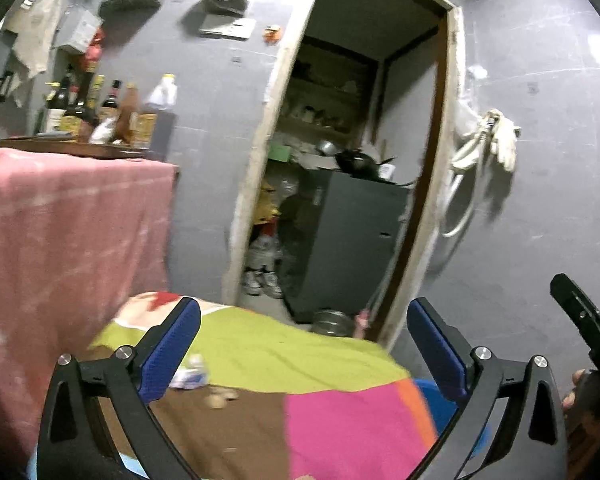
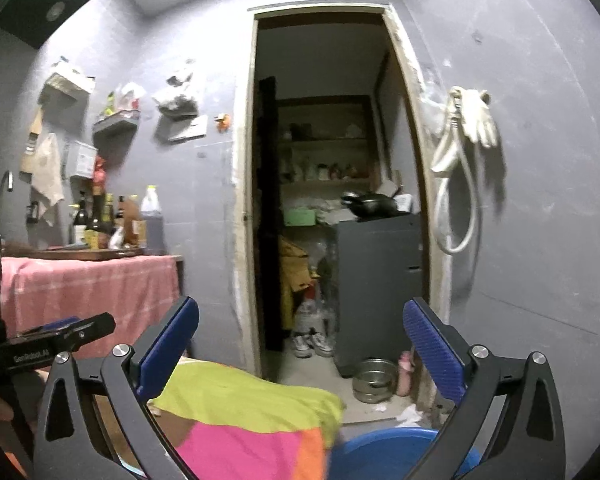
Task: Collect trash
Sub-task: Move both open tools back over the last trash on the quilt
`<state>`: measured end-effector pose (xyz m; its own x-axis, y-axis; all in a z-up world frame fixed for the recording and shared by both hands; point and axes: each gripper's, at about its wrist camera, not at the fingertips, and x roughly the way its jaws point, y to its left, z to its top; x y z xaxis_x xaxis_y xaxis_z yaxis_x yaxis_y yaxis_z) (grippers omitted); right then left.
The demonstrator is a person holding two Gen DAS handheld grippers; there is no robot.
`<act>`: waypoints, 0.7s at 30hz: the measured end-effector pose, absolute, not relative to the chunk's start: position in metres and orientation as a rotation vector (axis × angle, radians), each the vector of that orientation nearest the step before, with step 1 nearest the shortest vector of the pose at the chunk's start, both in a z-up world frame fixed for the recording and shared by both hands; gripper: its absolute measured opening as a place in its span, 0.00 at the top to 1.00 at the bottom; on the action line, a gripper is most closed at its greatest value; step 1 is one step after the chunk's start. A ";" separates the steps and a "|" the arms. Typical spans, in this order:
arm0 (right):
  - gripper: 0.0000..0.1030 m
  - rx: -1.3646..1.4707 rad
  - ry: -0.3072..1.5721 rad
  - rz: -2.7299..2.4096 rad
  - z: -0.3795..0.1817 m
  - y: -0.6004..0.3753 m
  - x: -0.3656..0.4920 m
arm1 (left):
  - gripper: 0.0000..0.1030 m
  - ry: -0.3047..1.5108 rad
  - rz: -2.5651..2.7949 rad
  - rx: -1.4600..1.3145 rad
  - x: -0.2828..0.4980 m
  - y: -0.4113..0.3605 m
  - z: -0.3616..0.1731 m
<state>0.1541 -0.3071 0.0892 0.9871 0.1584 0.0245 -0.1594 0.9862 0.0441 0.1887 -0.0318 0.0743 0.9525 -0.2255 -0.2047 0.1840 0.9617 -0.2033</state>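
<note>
A crumpled white and blue wrapper [image 1: 190, 374] lies on the patchwork cloth [image 1: 260, 356] of green, brown and pink, with a small brown scrap [image 1: 220, 394] beside it. My left gripper [image 1: 303, 308] hangs above the cloth, jaws wide open and nothing between them; the wrapper sits just past its left finger. The right gripper [image 2: 302, 306] is also wide open and empty, pointing at the doorway. A blue tub [image 2: 380, 452] shows below it, at the cloth's right edge. Each gripper appears in the other's view: the right gripper [image 1: 580, 316] at the right edge, the left gripper [image 2: 60, 336] at the left edge.
A counter draped in pink cloth [image 1: 60, 240] stands at the left, with several bottles [image 1: 100, 112] on top. Ahead is an open doorway [image 2: 324, 200] with a grey cabinet [image 2: 380, 288], shoes [image 2: 312, 344] and a metal bowl [image 2: 374, 378] on the floor. Gloves and a hose [image 2: 468, 128] hang on the wall.
</note>
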 end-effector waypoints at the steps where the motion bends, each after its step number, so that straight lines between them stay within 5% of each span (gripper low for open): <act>1: 0.00 0.041 -0.016 0.172 0.088 -0.298 0.156 | 0.02 0.237 -0.192 -0.177 0.190 -0.023 0.073; 18: 0.00 -0.031 0.214 0.373 0.025 -0.188 0.250 | 0.03 0.522 -0.107 -0.152 0.249 0.068 -0.027; 21: 0.07 -0.032 0.283 0.407 0.011 -0.180 0.269 | 0.04 0.565 -0.143 -0.149 0.265 0.067 -0.037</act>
<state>0.2691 -0.1800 0.0108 0.8797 0.3861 -0.2777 -0.3948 0.9184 0.0261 0.2654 0.0673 -0.0369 0.8353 -0.1756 -0.5210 0.0938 0.9792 -0.1797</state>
